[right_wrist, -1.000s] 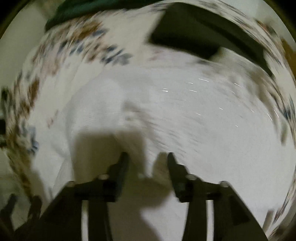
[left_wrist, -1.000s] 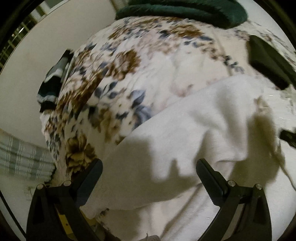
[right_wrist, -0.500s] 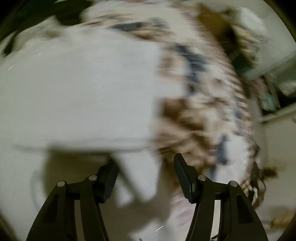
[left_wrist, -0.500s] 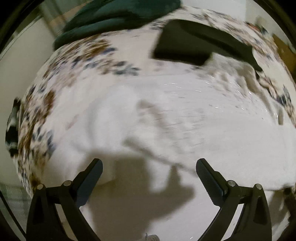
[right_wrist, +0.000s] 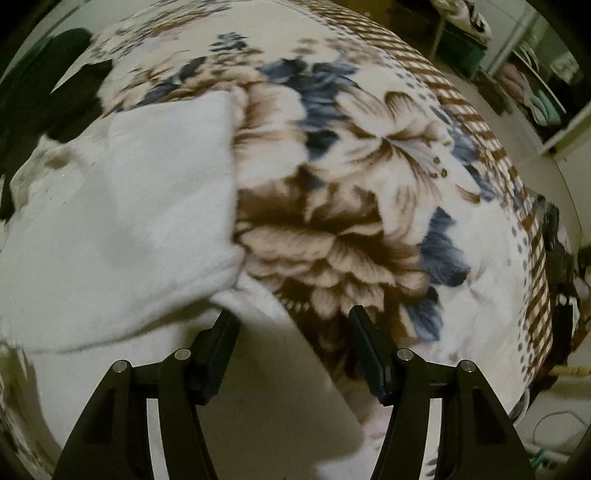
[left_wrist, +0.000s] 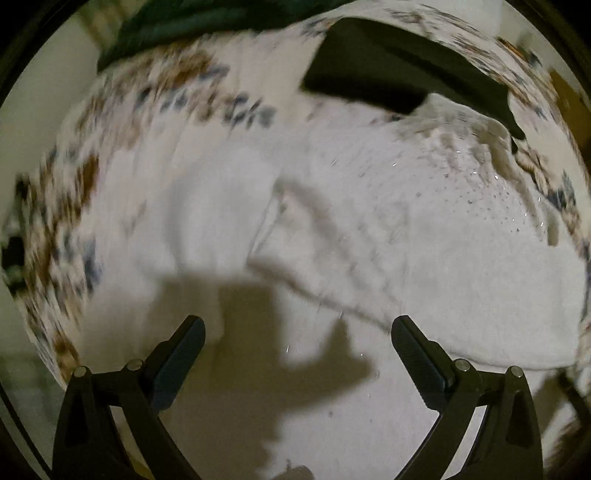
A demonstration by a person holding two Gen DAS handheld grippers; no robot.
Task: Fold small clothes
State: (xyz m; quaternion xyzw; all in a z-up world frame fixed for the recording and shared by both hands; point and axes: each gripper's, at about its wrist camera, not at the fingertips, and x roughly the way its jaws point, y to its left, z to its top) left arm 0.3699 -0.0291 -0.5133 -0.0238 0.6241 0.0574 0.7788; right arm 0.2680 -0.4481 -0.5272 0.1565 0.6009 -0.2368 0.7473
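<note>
- The left gripper [left_wrist: 297, 334] points down with its jaws standing wide apart; nothing is between them, only the white fabric lying below.
- The right gripper [right_wrist: 293, 325] also points down. Its jaws have just been opening and now stand apart; a fold of the white soft knitted garment [right_wrist: 122, 221] lies in the gap, but the pads do not press on it.
- The white garment is spread flat on the bed blanket with brown and blue flowers [right_wrist: 332, 206]. Its straight side edge runs just left of the right gripper.
- In the left view the same garment [left_wrist: 424, 240] fills the middle, with small shiny dots on its far part.
- A flat black cloth piece [left_wrist: 399, 74] lies touching the far edge of the garment.
- A dark green fabric [left_wrist: 207, 26] lies at the far edge of the blanket.
</note>
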